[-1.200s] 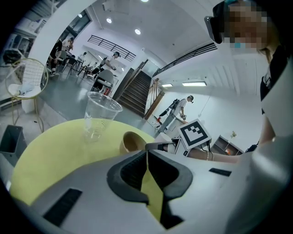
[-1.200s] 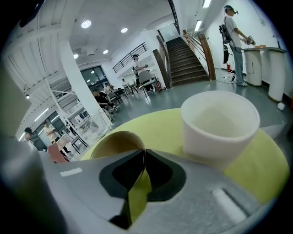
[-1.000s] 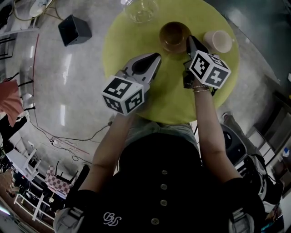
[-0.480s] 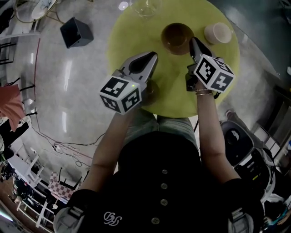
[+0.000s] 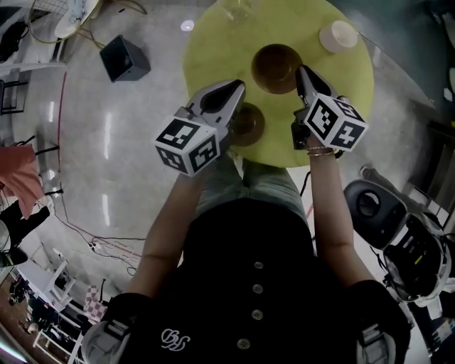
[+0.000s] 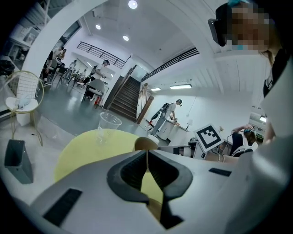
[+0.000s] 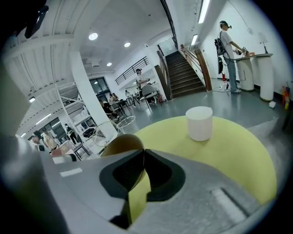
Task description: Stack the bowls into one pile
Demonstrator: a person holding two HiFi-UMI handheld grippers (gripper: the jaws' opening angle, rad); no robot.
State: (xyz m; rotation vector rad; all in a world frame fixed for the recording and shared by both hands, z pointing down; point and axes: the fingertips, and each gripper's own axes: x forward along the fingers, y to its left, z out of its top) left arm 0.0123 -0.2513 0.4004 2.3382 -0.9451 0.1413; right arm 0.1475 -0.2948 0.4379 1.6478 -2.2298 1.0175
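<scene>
Grip: the right gripper (image 5: 301, 71) pinches the rim of the brown bowl (image 5: 274, 67), mid-way across the bench (image 5: 213, 43).
Free side: the left gripper (image 5: 233, 88), pressed together on nothing, hovers above the second bowl (image 5: 249, 125) at the near edge.
Slip risk: a one-sided rim pinch may let the brown bowl tilt and drop.
Knock risk: the left gripper could nudge the second bowl off the edge.

Under the left tongs (image 5: 240, 87) a second bowl (image 5: 249, 124) lies half covered by their body. Their own view gives only a brown sliver of it below the shut jaws. The brown bowl (image 7: 120, 142), nipped by its rim in the right tongs (image 7: 144, 150), sits mostly behind their jaws. Beyond both tongs the clear cup (image 5: 238, 7) is cut by the top edge. The table (image 5: 213, 50) loses its near rim behind the person's arms. People far beyond the tongs are too small to make out.
</scene>
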